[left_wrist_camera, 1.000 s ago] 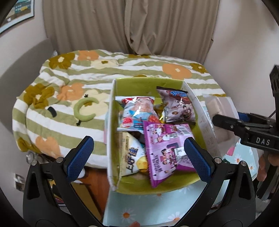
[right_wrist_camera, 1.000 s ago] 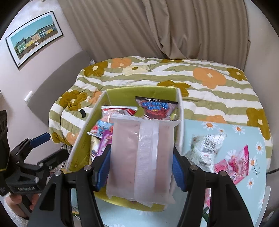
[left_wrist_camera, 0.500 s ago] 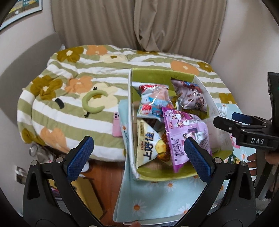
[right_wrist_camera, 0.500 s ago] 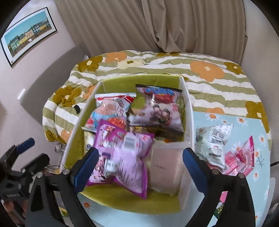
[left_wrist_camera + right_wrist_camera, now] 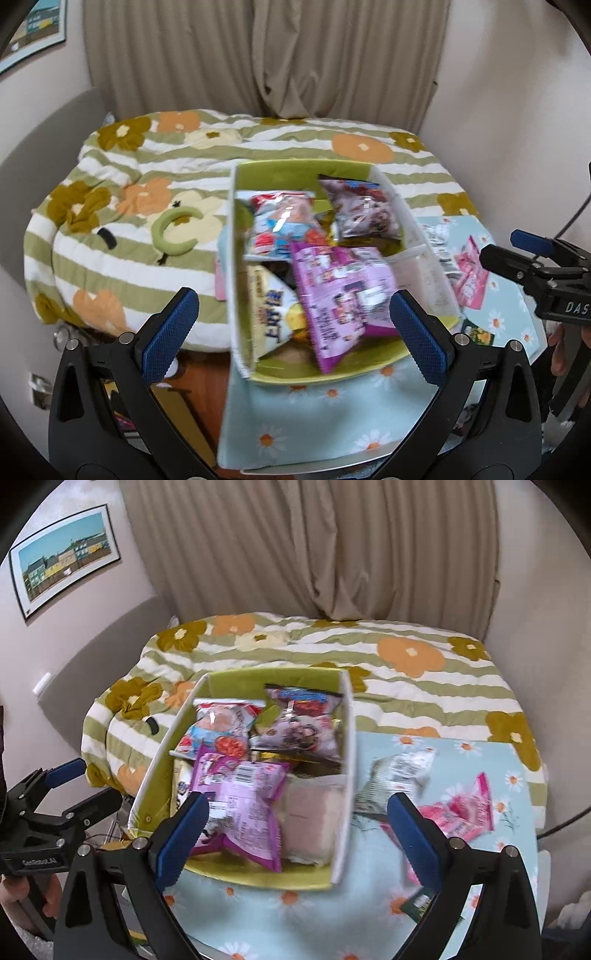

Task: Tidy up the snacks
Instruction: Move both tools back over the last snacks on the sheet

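Daisy-print tablecloth (image 5: 280, 919), flowered duvet (image 5: 122, 221) behind. Green snack box (image 5: 255, 880) mid-frame holds the purple packet (image 5: 245, 808). Left gripper (image 5: 293, 330) and right gripper (image 5: 295, 834) both spread wide, empty. "DAS" reads lower right; only the right view shows the silver packet (image 5: 399, 775).

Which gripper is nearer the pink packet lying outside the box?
Right. The right gripper hangs open just short of the pink packet, which lies past its right finger. The left gripper faces the box, which is left of the packet.

Beige curtains (image 5: 332, 546) behind a floral-quilted bed (image 5: 406, 672); framed picture (image 5: 62, 557), seemingly of houses, left.
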A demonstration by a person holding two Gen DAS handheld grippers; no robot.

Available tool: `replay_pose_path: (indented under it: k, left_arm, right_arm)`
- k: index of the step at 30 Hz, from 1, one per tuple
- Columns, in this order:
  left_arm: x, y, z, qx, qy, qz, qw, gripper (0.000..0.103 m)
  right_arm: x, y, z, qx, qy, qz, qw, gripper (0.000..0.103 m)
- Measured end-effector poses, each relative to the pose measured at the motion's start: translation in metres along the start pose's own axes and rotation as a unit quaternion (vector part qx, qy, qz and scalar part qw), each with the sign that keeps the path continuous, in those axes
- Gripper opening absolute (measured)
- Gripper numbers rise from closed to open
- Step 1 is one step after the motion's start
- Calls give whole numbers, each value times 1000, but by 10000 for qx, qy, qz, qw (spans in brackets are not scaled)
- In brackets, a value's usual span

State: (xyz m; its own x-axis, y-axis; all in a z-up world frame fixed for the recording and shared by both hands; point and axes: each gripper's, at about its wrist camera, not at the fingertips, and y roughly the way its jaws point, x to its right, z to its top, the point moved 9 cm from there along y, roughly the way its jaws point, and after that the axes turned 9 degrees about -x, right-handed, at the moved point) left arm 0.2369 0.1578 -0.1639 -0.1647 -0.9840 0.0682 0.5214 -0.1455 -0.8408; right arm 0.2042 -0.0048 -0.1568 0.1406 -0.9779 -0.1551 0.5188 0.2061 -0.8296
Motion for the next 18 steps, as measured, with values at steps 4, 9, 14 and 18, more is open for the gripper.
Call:
replay_pose_path:
  k: [4,9,14,18]
  left_arm:
    - [36,-6,2,90,233,-131,9996,102]
    - [84,-9,2,169,335,-265,9989,102]
    - [135,0,2,77,284,-385,9988,102]
    - [182,16,4,-48,305,-428,9986,102]
  right_arm:
    - [26,-25,-6,179,181,43,9997,96]
    - [76,-51,-15,370,296,-123,9988,96]
    - [129,-63,-23,323,383,-184,9986,96]
    - [168,-69,-27,268,427,-177,9986,96]
